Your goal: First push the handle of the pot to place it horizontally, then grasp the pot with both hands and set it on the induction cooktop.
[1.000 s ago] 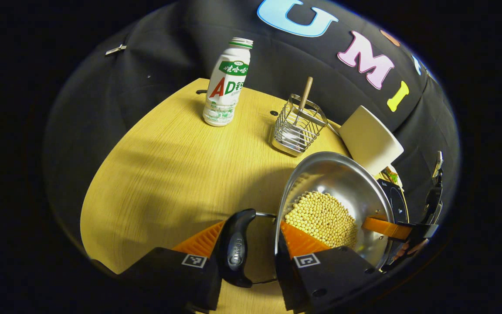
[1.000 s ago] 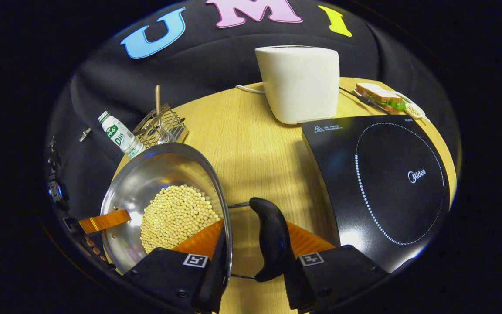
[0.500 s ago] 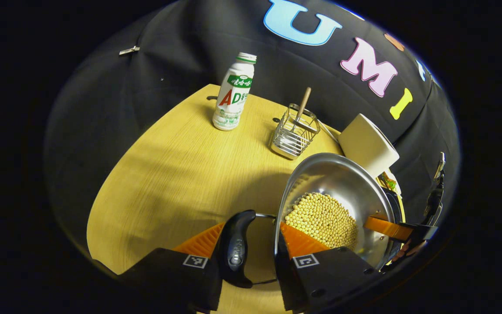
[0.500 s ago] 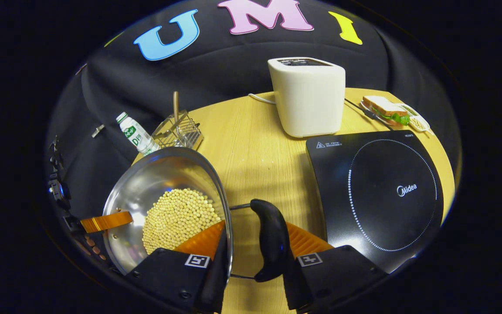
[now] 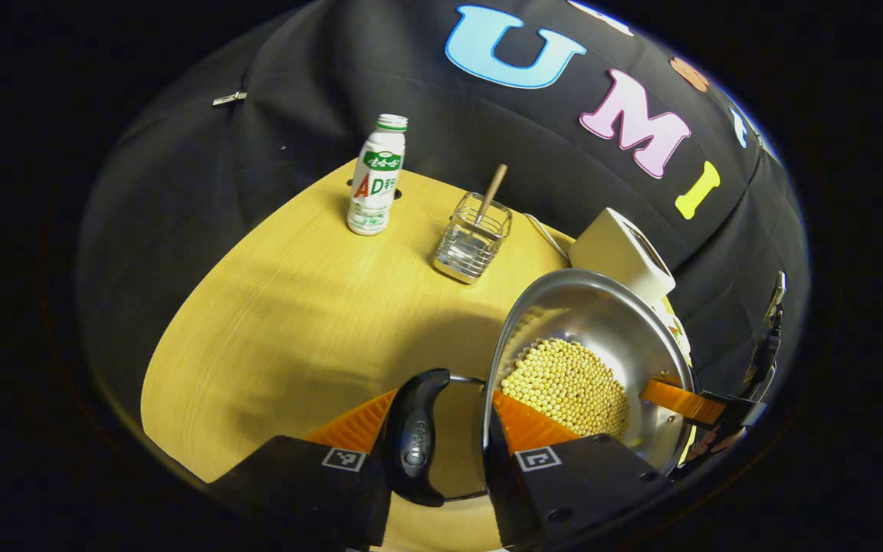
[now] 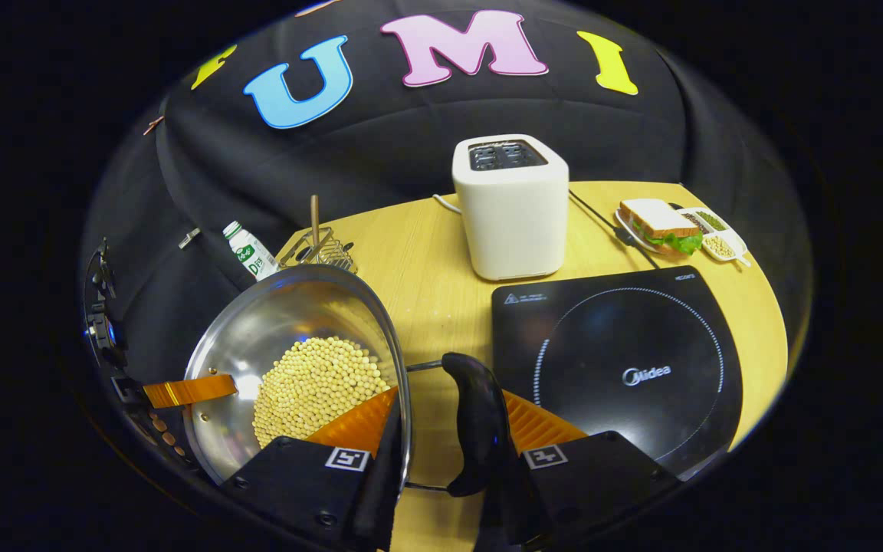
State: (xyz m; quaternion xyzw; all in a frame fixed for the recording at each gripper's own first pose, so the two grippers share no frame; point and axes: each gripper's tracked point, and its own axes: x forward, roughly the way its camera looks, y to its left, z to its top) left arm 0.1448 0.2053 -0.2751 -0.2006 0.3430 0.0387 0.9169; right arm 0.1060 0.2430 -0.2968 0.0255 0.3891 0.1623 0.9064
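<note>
Presently we log both grippers on the pot (image 5: pixel 602 337), one at each side. In the left gripper view, the left gripper (image 5: pixel 441 429) has its jaws narrowed around the pot's near edge: the right orange finger sits inside the bowl against the wall, the left one outside the black handle (image 5: pixel 413 437), so rim and handle lie between them. In the right gripper view the right gripper (image 6: pixel 441 433) mirrors this, its jaws clamped with the left finger inside the pot (image 6: pixel 257 345) and the right finger outside the other black handle (image 6: pixel 474 433).

The pot is steel, tilted toward each camera, and carries a heap of pale yellow beans (image 6: pixel 315 387) (they lie low in the bowl). It appears to be held above the bench (image 5: pixel 288 322), though the fisheye makes the gap hard to judge.

The induction cooktop (image 6: pixel 618 368) lies flat on the bench just to the right of the right-hand handle in the right gripper view; the pot is beside it, not on it. Behind the cooktop stands a white toaster (image 6: pixel 512 207), with a sandwich plate (image 6: pixel 667 228) further right.

At the bench's far side we note a white bottle (image 5: pixel 375 184) upright and a wire basket (image 5: pixel 472 249) holding a wooden-handled utensil (image 5: pixel 492 192).
</note>
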